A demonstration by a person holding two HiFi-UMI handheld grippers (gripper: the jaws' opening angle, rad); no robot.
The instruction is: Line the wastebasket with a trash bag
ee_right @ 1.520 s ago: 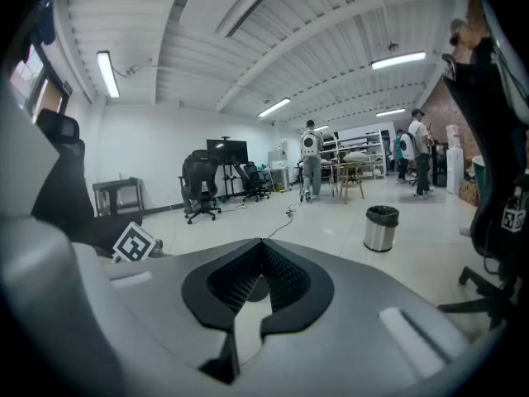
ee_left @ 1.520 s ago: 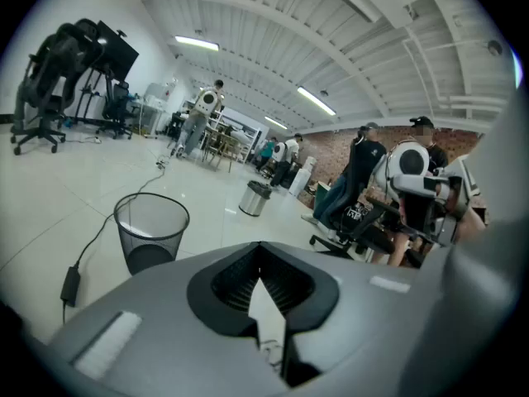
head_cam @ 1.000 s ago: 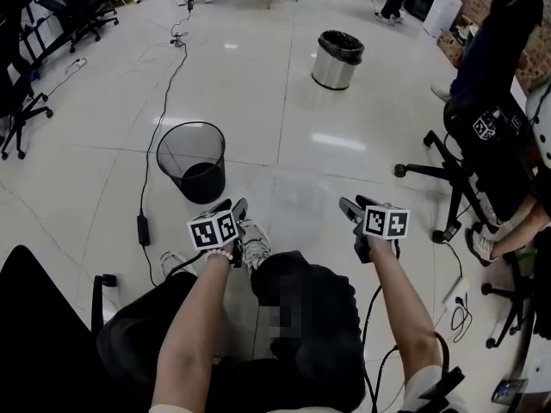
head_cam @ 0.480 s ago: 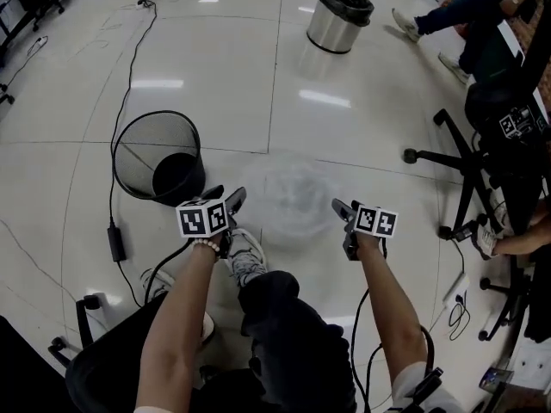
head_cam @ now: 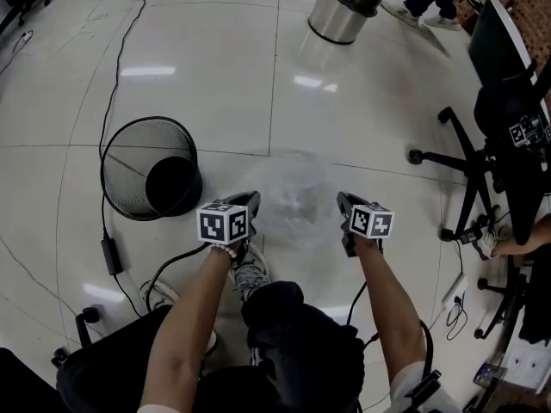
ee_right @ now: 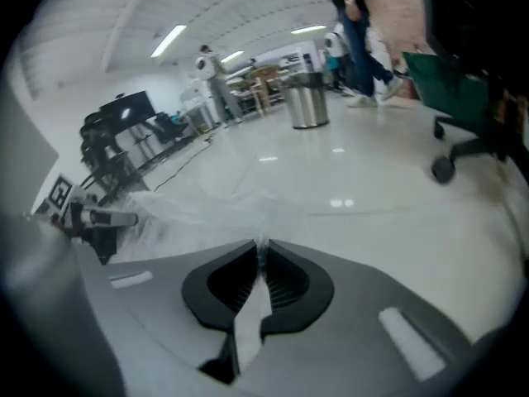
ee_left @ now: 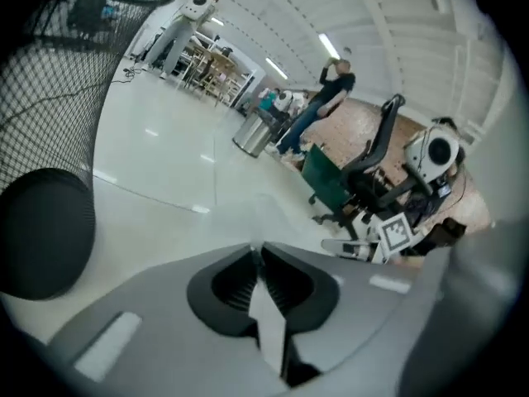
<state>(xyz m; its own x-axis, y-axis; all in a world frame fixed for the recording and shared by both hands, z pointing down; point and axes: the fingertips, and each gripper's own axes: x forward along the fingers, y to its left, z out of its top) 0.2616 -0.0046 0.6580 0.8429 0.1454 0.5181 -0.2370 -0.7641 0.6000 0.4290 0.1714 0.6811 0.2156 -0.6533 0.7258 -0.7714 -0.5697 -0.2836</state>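
The pale glossy floor point(head_cam: 215, 84) fills the head view, stretching away beyond both pairs of fingers. Out past the right gripper's fingers and off to their right stands a black office chair point(head_cam: 491, 136), well apart from them. The black mesh wastebasket point(head_cam: 120, 170) stands upright on the floor to the left of the left gripper's fingers, near them but not touching; in the left gripper view its mesh wall point(ee_left: 50, 98) fills the space left of the jaws. The clear trash bag point(head_cam: 293, 198) hangs stretched between the two pairs of fingers, a crumpled, see-through sheet above the floor, wholly outside the wastebasket and to its right. Far ahead of the fingers, a little to the right, is a round steel bin point(head_cam: 343, 11) with a dark liner, also seen beyond the jaws in the right gripper view point(ee_right: 307, 102). The left gripper point(head_cam: 250, 200) has its fingers pressed together, pinching the bag's left edge, the thin film caught at their tips point(ee_left: 254, 251). The right gripper point(head_cam: 344, 203) likewise has its fingers closed tight on the bag's right edge point(ee_right: 261, 248), with the film point(ee_right: 190, 201) spreading away ahead and to the left of them.
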